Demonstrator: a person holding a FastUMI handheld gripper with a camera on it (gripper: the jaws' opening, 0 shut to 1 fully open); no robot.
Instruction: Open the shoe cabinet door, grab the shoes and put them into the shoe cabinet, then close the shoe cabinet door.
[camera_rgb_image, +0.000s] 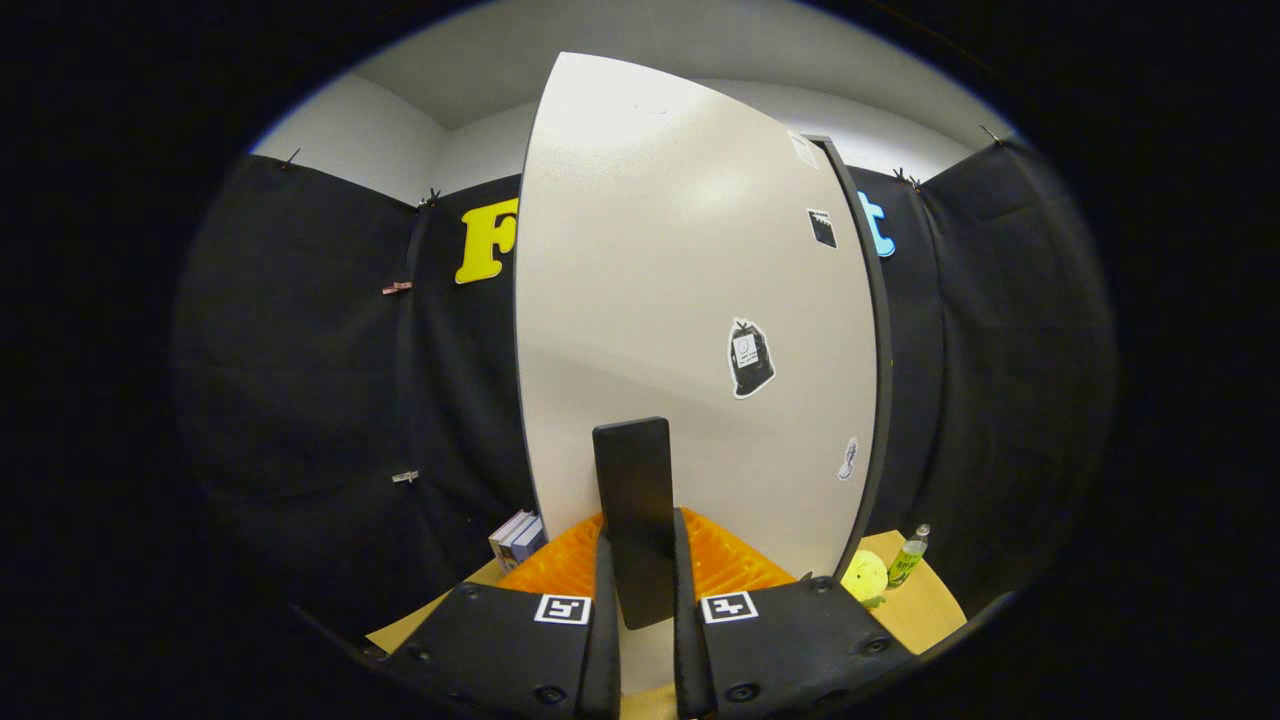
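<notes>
The claw (640, 600) has its two fingers (604, 620) pressed against the sides of a dark, flat, upright handle (634, 520), pinching it between them. The handle stands out from the face of the shoe cabinet door (690, 330), a tall pale panel with a dark edge down its right side that rises straight ahead of the fingers and blocks whatever lies behind it. Several small stickers (750, 358) sit on the door's right half.

At the foot of the door, on either side of the handle, a ribbed orange object (730, 565) lies on the tabletop (925, 610); what it is cannot be told. Toward the tabletop's left edge, beside the door's lower left corner, a small stack of books (517, 540) stands. Toward the right edge, past the door's dark border, a yellow-green ball (865, 577) rests just beside a small green bottle (908, 558) that stands upright.
</notes>
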